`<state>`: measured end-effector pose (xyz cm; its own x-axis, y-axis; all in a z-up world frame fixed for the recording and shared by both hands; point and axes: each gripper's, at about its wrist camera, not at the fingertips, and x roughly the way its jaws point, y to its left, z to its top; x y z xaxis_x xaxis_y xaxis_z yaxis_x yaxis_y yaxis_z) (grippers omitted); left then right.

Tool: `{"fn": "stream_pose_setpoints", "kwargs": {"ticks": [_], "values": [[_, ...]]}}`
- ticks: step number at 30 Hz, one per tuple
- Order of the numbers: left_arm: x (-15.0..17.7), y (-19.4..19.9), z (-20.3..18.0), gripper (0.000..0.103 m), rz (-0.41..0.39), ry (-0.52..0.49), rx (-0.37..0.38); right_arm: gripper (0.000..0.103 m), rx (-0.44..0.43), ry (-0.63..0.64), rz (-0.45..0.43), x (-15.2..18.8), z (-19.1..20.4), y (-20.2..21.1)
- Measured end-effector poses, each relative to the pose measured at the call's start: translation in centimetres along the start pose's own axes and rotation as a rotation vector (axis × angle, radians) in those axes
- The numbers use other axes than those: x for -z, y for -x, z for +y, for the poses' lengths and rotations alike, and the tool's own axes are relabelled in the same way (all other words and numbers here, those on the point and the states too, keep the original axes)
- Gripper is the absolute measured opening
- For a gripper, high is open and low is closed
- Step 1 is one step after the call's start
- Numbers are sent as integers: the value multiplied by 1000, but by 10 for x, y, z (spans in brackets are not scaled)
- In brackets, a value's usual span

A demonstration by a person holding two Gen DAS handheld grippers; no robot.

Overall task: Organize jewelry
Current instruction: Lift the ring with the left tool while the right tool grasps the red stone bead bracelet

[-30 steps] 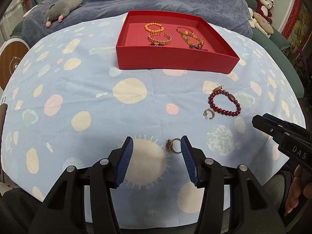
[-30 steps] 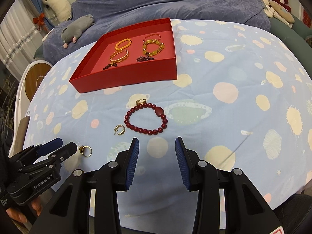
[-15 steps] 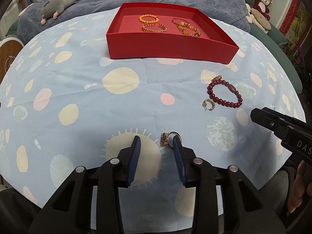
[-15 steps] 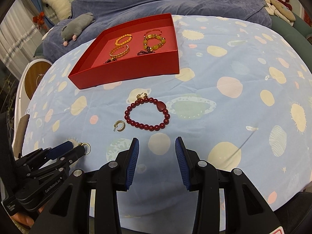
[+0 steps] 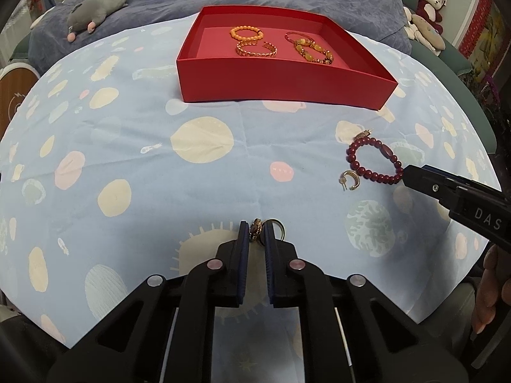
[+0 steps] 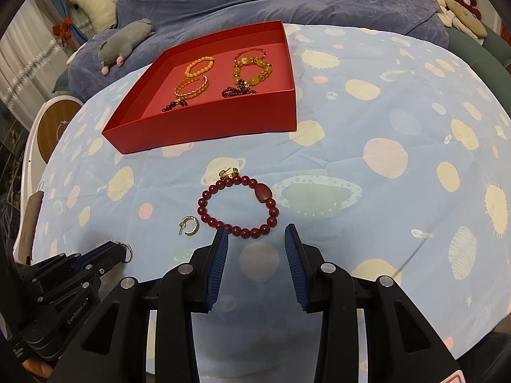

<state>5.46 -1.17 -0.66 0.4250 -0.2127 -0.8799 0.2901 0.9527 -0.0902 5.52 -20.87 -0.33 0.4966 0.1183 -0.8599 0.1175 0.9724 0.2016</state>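
**Now the ring is pinched — lift it clean**

Now the left hand-held gripper (image 5: 255,239) has its blue pads nearly together on a gold ring (image 5: 266,230), near the front edge of the tabletop (image 5: 127,146) with its planet-print cloth. Only the ring's setting sits between the pads; the band pokes out to the right, so the hold looks shallow. Judging from that, the lift should be slow and straight up, with no twist, then a level carry to the red box (image 5: 281,79) at the far side — lower well inside the wall before letting go, clear of the bracelets already lying there.

The right hand-held gripper (image 6: 256,239) is spread wide and holds nothing; it hangs just near of the dark red bead bracelet (image 6: 238,206), with a gold hoop earring (image 6: 190,225) to the left and another small gold piece (image 6: 228,173) touching the bracelet's far side.

Writing: "DAS" shows on the right tool's body, and "GenRobot.AI" on the left one.
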Motion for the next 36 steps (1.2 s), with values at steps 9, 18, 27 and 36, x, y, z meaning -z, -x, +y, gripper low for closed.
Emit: {"fn": "stream_pose_setpoints", "kwargs": {"ticks": [9, 18, 27, 36], "values": [[-9, -3, 6, 9, 4, 20, 8, 20, 13, 38, 14, -16, 4, -21], [-10, -3, 7, 9, 7, 30, 16, 1, 29, 69, 11, -17, 4, -22], [-12, 7, 8, 9, -9, 45, 20, 0, 4, 75, -25, -13, 10, 0], [-10, 11, 9, 9, -12, 49, 20, 18, 32, 81, 20, -16, 5, -19]]}}
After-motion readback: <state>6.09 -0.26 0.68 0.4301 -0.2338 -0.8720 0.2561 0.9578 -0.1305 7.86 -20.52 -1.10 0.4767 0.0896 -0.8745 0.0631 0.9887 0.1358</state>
